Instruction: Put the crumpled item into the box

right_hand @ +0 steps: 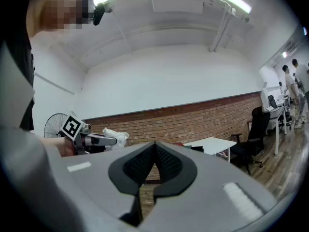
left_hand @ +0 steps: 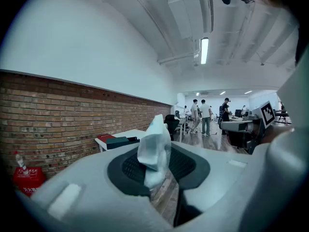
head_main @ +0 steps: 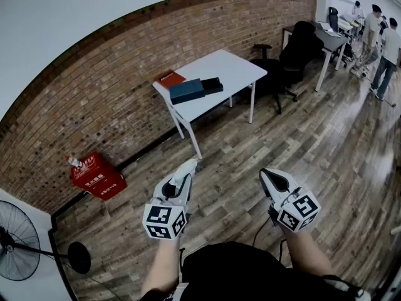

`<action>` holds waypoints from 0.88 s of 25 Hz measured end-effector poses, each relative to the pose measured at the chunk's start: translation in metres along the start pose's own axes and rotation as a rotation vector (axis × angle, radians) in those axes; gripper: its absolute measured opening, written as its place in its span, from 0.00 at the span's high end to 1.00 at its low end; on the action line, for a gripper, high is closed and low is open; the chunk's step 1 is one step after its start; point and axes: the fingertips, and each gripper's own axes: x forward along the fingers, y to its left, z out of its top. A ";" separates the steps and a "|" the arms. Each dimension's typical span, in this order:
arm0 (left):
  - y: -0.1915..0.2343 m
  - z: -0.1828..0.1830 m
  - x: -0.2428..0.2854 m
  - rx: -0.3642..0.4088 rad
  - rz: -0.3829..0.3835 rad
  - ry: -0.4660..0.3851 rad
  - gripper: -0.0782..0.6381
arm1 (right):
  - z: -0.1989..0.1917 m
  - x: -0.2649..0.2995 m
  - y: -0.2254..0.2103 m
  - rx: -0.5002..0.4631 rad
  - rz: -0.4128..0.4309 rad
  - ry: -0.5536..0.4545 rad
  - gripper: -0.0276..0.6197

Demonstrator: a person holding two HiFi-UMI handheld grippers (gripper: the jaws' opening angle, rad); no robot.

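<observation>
A round wire-caged fan (head_main: 15, 248) stood far off to the left of my left tongs, and nearer to them a boxy red fire-extinguisher case (head_main: 98, 176) sat at the foot of the rough brick wall (head_main: 94, 86).

My left tongs (head_main: 185, 170) were held low in front of me, tipped slightly down, with their marker cube (head_main: 165, 221) just behind. Their ribbed black pads were pinching the crumpled item (left_hand: 154, 141), a white, creased wad, thin and papery. It stuck up well above the jaw tips. From the right tongs' side the same wad showed as a pale lump at the left tongs' nose.

Ahead of both tongs and well apart from them, across grey-brown wood-grain planks (head_main: 250, 143), stood a smooth white table (head_main: 235, 68) on thin white legs. On it, straight beyond the left tongs, lay the box (head_main: 187, 91), flat, rectangular and dark teal. A lower black piece (head_main: 213, 84) lay just beside its right end, and a flat red item (head_main: 170, 78) at its left. The wad was nowhere near the box.

My right tongs (right_hand: 154, 149) were held level beside the left ones, a gap between the two. Their jaws were pressed together with nothing between the pads, and their cube (head_main: 299, 211) faced up.

Farther right, beyond the table, stood black padded office chairs (head_main: 299, 46), a grey desk (head_main: 329, 39) and several standing people (head_main: 385, 49).
</observation>
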 end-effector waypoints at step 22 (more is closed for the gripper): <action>-0.010 0.005 -0.007 -0.023 0.014 -0.015 0.74 | -0.022 -0.013 0.000 0.063 0.120 0.053 0.96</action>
